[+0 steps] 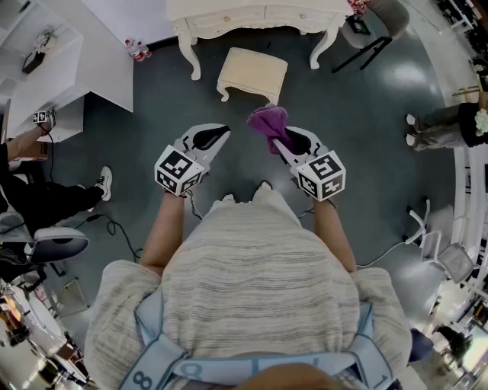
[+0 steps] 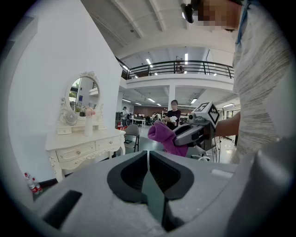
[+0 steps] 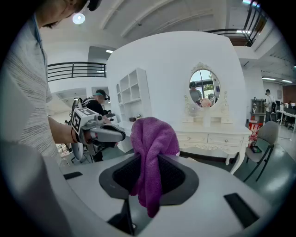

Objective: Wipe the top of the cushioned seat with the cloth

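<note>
A cream cushioned seat (image 1: pixel 253 72) stands on the dark floor ahead of me, in front of a white dressing table (image 1: pixel 259 17). My right gripper (image 1: pixel 280 142) is shut on a purple cloth (image 1: pixel 268 123), which bunches up above its jaws (image 3: pixel 150 152); it is held in the air, short of the seat. My left gripper (image 1: pixel 219 139) is shut with nothing in it, level with the right one and to its left. From the left gripper view I see the cloth (image 2: pixel 167 137) and the right gripper (image 2: pixel 196 132) beside me.
A white shelf unit (image 1: pixel 53 72) stands at the left. A seated person's leg and shoe (image 1: pixel 99 185) and floor cables (image 1: pixel 114 228) lie at the left. A grey chair (image 1: pixel 370 30) is at the back right, another person's feet (image 1: pixel 415 129) at the right. The dressing table (image 3: pixel 217 139) carries an oval mirror (image 3: pixel 203 88).
</note>
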Available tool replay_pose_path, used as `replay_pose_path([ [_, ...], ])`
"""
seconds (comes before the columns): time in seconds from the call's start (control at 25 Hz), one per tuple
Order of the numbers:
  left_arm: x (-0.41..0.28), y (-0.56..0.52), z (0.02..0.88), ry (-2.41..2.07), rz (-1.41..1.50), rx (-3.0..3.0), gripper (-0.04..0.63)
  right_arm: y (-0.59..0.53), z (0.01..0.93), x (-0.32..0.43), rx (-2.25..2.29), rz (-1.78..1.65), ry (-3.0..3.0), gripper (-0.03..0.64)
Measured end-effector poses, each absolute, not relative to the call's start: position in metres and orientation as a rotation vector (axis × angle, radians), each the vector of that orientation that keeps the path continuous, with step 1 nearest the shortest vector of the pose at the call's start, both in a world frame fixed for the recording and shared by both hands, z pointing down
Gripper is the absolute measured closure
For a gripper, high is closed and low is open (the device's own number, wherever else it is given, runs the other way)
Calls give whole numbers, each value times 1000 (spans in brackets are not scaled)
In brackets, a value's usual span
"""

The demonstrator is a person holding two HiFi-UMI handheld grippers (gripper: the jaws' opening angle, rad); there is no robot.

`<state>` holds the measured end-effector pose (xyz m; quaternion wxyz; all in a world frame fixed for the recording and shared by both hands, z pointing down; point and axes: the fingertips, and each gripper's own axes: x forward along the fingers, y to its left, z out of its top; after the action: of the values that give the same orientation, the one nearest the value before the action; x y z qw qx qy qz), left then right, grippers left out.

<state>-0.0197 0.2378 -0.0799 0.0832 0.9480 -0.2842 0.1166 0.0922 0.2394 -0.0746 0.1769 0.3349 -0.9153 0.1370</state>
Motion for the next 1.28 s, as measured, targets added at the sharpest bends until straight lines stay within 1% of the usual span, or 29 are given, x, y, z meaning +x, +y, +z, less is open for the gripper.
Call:
replay_pose_path([
  [0.88,7,230,-71,-859,359,2811,569,224,-77,125,986,411,-2614,511],
  [1.28,46,212,-71,-887,345,2807,569,206,-80,164,968,385,-2614,511],
])
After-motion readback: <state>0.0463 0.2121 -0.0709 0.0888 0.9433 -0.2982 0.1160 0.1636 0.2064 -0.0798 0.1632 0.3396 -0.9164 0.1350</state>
